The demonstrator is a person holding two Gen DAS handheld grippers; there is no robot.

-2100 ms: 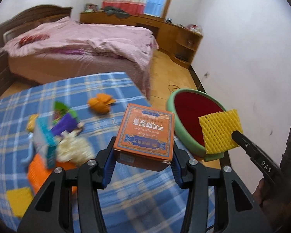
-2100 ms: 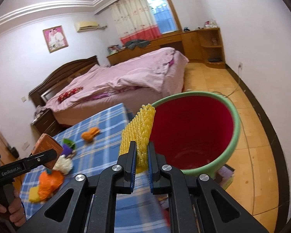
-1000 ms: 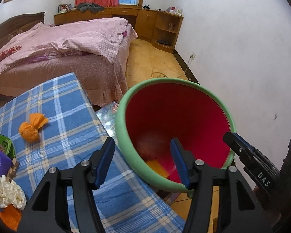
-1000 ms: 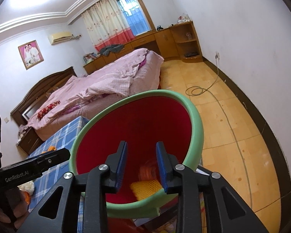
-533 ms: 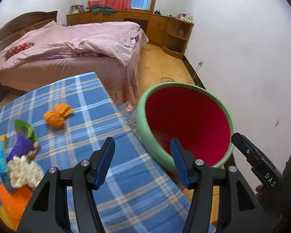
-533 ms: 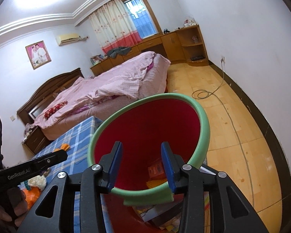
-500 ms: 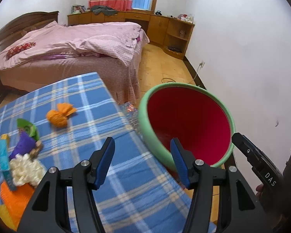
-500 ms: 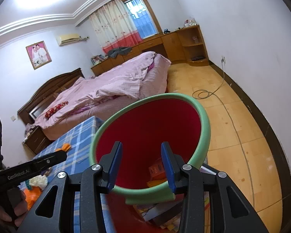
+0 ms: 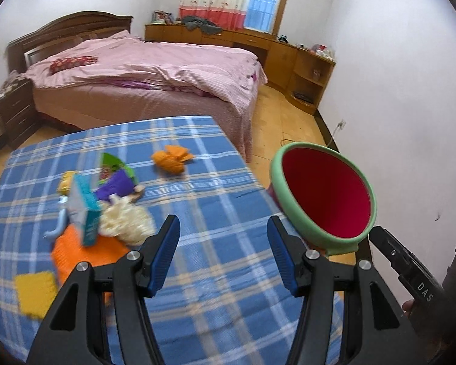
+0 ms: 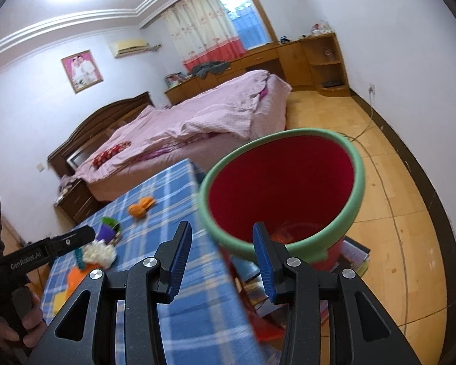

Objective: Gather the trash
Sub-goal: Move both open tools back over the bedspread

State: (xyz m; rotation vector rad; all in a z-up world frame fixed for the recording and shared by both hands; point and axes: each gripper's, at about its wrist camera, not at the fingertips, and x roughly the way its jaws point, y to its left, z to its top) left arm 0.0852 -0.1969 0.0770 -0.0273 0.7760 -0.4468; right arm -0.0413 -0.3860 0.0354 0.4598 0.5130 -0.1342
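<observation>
Blue plaid cloth covers the counter [image 9: 215, 213], where the trash is scattered toward its left side: a crumpled orange wrapper [image 9: 171, 160] lies alone near the far edge, and closer in sits a cluster of a teal carton [image 9: 86, 213], a white foam net [image 9: 125, 220], a purple and green packet [image 9: 114, 176], an orange foam net [image 9: 76, 254] and a yellow foam piece [image 9: 35, 293]. The left gripper [image 9: 222, 251] hovers over the bare cloth just right of that cluster, its jaws standing apart with nothing between them. The red bin with a green rim [image 10: 284, 188] stands on the floor against the counter's right edge; inside, near its bottom, some orange trash [image 10: 284, 229] shows, blurred. The right gripper [image 10: 222, 252] points at the bin's near rim, straddling the counter's edge, its jaws parted and empty. A hand [image 10: 12, 328] grips the left tool's handle at lower left in the right wrist view.
</observation>
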